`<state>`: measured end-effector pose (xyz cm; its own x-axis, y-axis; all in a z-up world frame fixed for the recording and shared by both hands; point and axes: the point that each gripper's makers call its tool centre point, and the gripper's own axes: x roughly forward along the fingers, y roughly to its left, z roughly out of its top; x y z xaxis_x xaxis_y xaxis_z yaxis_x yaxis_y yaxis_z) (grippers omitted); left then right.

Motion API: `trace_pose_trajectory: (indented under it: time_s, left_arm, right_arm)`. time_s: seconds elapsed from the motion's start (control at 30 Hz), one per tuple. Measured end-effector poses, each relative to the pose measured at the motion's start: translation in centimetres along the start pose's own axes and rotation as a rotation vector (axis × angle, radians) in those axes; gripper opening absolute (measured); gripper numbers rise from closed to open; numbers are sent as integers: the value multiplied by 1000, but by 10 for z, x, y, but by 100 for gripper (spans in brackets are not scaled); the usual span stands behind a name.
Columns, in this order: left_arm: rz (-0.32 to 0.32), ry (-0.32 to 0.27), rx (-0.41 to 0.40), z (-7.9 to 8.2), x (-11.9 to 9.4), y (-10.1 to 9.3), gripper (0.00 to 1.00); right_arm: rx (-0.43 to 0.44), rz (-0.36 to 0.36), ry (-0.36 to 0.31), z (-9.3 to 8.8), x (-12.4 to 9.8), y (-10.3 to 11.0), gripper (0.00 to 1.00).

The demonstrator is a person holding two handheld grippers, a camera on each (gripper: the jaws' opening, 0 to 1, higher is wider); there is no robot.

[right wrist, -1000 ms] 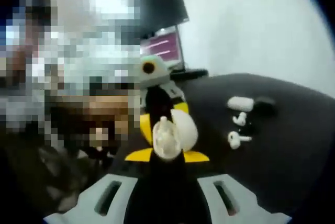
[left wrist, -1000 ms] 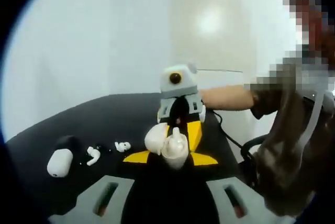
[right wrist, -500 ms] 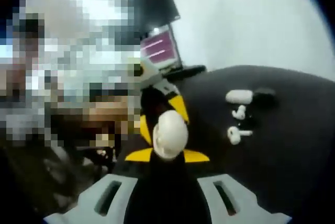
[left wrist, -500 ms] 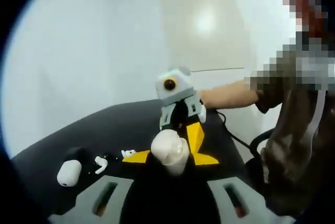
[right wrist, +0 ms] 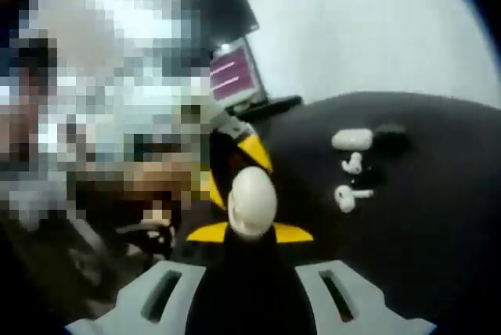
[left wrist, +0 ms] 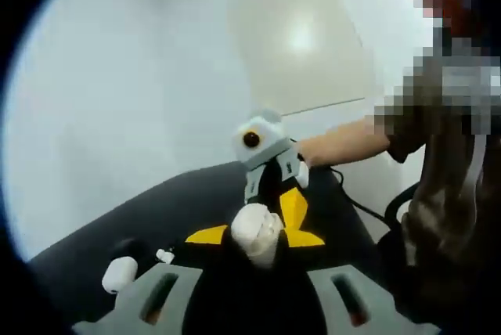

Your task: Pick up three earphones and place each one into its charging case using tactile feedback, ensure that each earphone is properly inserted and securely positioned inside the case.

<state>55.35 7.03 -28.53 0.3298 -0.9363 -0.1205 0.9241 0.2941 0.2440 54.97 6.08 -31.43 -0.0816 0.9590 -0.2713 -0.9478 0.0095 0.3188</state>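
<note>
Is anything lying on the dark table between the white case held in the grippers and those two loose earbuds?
Nothing visible does. In the right gripper view, bare black table separates the held case from the two earphones and the second case.

case [right wrist: 250, 200]: blurred, closed or open cannot be told | left gripper [left wrist: 250, 253]: jaw tips hidden behind case | earphones [right wrist: 351, 181]: small, blurred, details unclear | far case [left wrist: 119, 274]: partly cut by jaw | monitor [right wrist: 233, 73]: text unreadable
</note>
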Motion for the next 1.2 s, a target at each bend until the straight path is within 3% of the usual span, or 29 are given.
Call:
trace_pose_trajectory:
  time_s: [0.3,0.43,0.6,0.67,0.77,0.8,0.87,0.93,1.2]
  left_arm:
    - [16,0,46,0,0,1,23]
    - [18,-10,-8,2,-4,2,22]
    - [-84,44,-44,-5,3,-13,40]
    - [-102,83,-28,-8,5,-13,45]
    - [-70,178,52,-22,5,-2,41]
    - [-57,188,66,-25,7,0,39]
    - [-44,145,47,-23,9,2,38]
    - [-7,118,84,-21,9,6,33]
    - [-9,125,164,-19,11,-1,32]
  right_arm:
    - [-23,-11,-13,1,-1,-1,21]
    - [21,8,-20,2,-4,-2,21]
    - [56,26,-18,2,-4,-1,21]
    - [152,27,-14,3,-4,-3,21]
    - [308,41,-22,7,-4,-7,21]
    - [363,49,-26,9,-4,-9,21]
    - [431,57,-24,9,-4,-10,21]
    - [402,55,-24,8,-4,-9,21]
    - [312,33,-33,7,-5,-6,21]
